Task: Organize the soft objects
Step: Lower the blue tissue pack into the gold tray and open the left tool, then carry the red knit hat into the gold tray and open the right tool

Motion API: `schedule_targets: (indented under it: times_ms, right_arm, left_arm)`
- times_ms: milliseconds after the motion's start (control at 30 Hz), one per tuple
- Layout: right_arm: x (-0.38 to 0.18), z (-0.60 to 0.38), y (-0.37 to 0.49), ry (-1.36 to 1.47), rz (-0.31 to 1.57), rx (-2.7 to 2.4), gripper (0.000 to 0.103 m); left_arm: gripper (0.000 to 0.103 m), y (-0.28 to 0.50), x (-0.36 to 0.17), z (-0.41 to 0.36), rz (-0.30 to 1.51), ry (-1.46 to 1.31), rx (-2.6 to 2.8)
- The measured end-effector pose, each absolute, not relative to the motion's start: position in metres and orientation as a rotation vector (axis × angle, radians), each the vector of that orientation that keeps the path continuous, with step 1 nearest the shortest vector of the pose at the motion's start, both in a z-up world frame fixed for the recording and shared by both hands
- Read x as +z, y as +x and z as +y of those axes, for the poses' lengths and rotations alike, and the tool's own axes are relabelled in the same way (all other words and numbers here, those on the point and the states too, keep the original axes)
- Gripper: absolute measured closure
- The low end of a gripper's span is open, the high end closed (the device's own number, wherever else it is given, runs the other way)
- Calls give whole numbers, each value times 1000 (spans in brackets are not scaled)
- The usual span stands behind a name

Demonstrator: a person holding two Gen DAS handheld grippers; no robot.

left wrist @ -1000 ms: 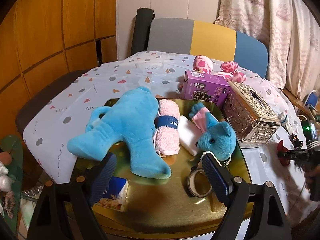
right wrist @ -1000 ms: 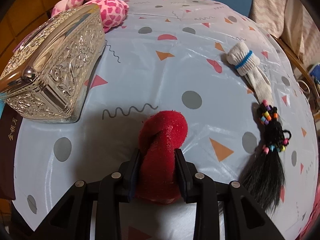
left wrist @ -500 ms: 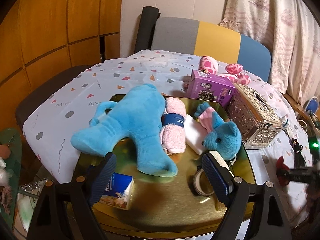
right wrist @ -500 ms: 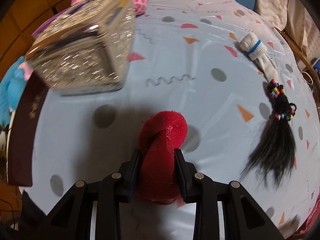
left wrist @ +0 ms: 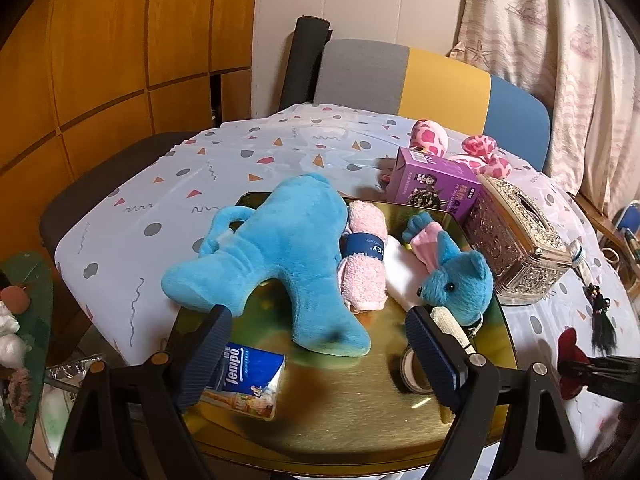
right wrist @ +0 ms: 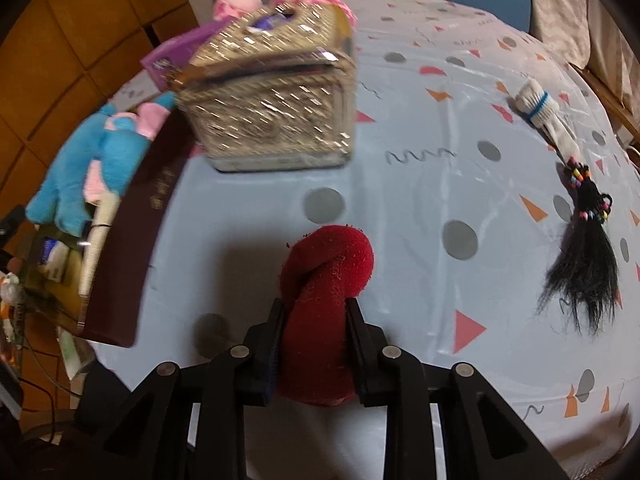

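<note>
The right gripper (right wrist: 314, 346), its jaws just closing tighter on the red soft roll (right wrist: 326, 292), holds it right of the gold tray (left wrist: 360, 400), roll's long axis pointing far.

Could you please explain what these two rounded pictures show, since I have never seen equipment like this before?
There is no robot here: a person holds a two-finger gripper in each hand, and a fisheye camera on each looks forward along its fingers.

The left wrist view shows the left gripper open over a gold tray. On the tray lie a big blue plush, a pink rolled towel, a small blue bear, a tissue pack and a tape roll.

The right wrist view shows the right gripper; its jaws have just been closing, and it is shut on a red soft toy above the patterned tablecloth, near an ornate silver box.
</note>
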State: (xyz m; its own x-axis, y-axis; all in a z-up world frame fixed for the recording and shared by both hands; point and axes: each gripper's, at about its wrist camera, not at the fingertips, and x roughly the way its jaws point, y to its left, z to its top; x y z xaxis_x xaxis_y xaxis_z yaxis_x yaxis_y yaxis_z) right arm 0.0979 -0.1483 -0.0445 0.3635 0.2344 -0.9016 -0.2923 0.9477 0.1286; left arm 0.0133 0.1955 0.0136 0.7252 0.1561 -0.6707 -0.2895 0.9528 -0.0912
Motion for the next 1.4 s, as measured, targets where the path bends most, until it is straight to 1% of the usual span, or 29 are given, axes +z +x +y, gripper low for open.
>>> schedule_targets:
  times_ms: [200,400,667,1033,1200,1400]
  right_arm:
    - [-24,-122,91,-52,1090,412,76]
    - [9,-86,78,-53,994,537,76]
    - [22,-22,75,-117,956,731,76]
    - [11,66,61,-222,968,924,76]
    - [-18,105,65,-317,1009,953,76]
    - [-53,122,65,-390,1089,932,76]
  left_arm:
    - [14,13,13,197,721,-199,254]
    - [14,11,14,203,713,-205,269]
    - [14,5,14,215,706,-215,307]
    - [14,-10,14,253,687,-253,412]
    - [14,-16,14,264,686,-269,443]
    - [14,-16,15,260,684,-262,431]
